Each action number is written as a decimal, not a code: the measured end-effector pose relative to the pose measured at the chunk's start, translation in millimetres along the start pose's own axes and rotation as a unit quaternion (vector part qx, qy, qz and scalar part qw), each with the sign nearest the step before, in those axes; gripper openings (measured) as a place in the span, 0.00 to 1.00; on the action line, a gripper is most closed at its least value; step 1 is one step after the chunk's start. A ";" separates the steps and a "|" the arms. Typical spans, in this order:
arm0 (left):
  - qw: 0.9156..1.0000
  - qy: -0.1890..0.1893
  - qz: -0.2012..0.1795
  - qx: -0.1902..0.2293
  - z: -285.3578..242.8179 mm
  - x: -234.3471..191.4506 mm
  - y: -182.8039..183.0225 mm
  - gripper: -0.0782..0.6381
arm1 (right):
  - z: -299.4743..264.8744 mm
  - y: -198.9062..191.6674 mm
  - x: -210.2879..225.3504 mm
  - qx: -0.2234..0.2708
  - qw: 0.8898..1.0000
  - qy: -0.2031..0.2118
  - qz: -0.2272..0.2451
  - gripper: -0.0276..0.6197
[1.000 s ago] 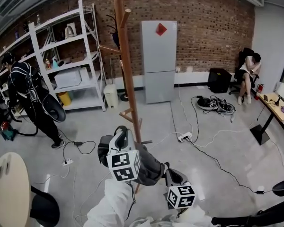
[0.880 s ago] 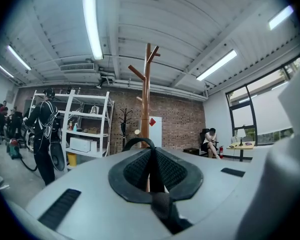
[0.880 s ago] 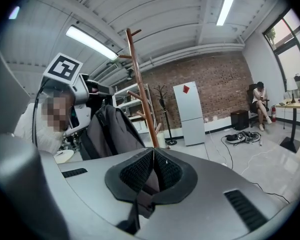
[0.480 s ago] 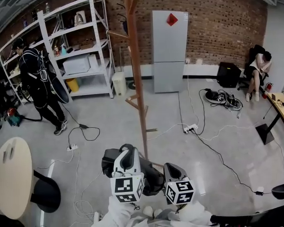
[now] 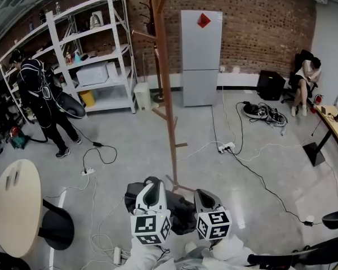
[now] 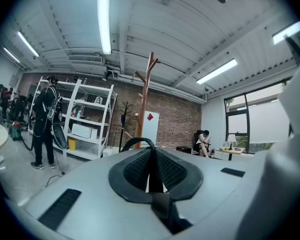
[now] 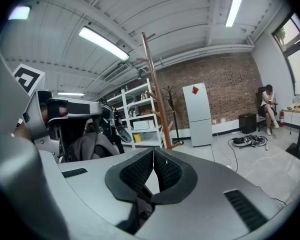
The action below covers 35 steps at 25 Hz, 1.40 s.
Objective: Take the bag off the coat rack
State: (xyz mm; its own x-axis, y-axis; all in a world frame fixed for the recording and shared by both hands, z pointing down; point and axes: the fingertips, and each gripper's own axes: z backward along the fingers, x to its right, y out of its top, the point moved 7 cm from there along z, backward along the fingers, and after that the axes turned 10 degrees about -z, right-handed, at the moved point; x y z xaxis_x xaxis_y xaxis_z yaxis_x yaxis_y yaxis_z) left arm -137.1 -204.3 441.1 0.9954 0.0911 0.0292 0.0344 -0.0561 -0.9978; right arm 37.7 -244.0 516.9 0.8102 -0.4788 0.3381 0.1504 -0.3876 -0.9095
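Observation:
The wooden coat rack [image 5: 168, 94] stands mid-room on the grey floor, its pegs bare in the head view. A dark grey bag [image 5: 177, 207] hangs low in front of me, away from the rack. My left gripper [image 5: 152, 198] is shut on the bag's black strap [image 6: 151, 176], whose loop [image 6: 137, 143] rises past the jaws. My right gripper [image 5: 207, 204] sits just right of the bag, jaws shut with nothing between them [image 7: 154, 156]. In the right gripper view the bag [image 7: 92, 146] shows at the left, with the rack [image 7: 157, 89] beyond.
A white shelf unit [image 5: 90, 66] and a grey fridge [image 5: 201, 55] line the brick wall. One person [image 5: 42, 103] stands at the left and another [image 5: 307, 77] sits at the far right. Cables [image 5: 236, 151] cross the floor. A round table [image 5: 14, 207] is near left.
The rack now stands farther from me. Both grippers and the bag have dropped lower and come closer together. The standing person shifted left.

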 end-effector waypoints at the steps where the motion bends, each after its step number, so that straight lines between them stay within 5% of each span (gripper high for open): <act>1: 1.000 -0.005 0.001 -0.001 6.0 0.3 -2.3 0.13 | 4.5 -1.6 -3.5 0.005 1.000 -0.004 0.000 0.06; 18: 0.998 -0.054 0.018 -0.008 104.5 -14.0 -17.9 0.13 | 84.1 -33.6 -70.4 0.046 0.997 -0.061 -0.005 0.06; 35: 0.999 -0.040 0.019 -0.004 112.4 -6.7 -13.6 0.13 | 83.6 -23.3 -99.4 0.050 0.998 -0.026 0.010 0.06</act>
State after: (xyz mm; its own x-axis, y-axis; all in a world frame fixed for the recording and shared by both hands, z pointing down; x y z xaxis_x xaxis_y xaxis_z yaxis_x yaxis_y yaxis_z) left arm -154.3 -92.4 447.9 0.9856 0.1684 -0.0143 -0.0026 -0.0695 -0.9976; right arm 1.0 -121.5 484.3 0.8417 -0.4433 0.3084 0.1867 -0.2969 -0.9365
